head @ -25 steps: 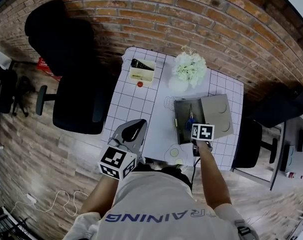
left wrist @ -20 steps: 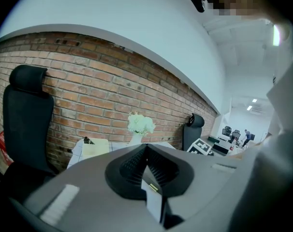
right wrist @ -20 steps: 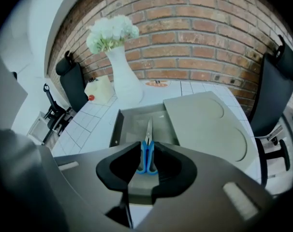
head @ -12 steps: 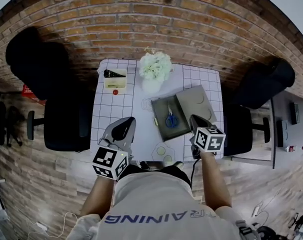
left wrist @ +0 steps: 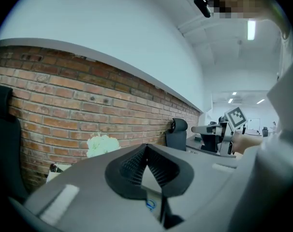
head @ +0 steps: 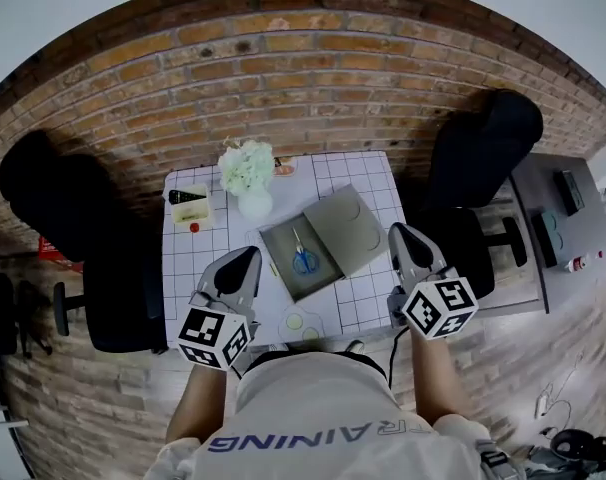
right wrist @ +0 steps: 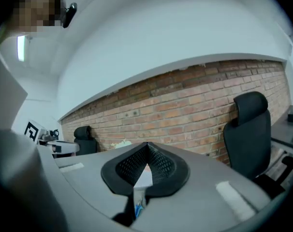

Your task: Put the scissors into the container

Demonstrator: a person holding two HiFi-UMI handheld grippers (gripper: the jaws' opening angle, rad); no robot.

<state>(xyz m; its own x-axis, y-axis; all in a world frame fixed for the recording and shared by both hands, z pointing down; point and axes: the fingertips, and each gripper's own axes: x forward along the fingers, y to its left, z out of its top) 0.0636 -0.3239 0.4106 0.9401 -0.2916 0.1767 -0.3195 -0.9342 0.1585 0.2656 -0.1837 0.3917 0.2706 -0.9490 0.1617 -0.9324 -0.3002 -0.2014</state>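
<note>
Scissors [head: 302,259] inside open container [head: 275,240] | left gripper [head: 245,260], right gripper [head: 400,234] pressed together, empty | risk: stray swing could jolt it

— What lies ahead of the left tongs [head: 245,258]?
— Bare table [head: 183,268], then the flower vase [head: 251,203] farther on.
— And between both tongs?
— The open container [head: 275,240], its lid [head: 348,230] folded out just ahead of the right tongs [head: 398,233]; a chair [head: 473,148] crowds their outer side.
</note>
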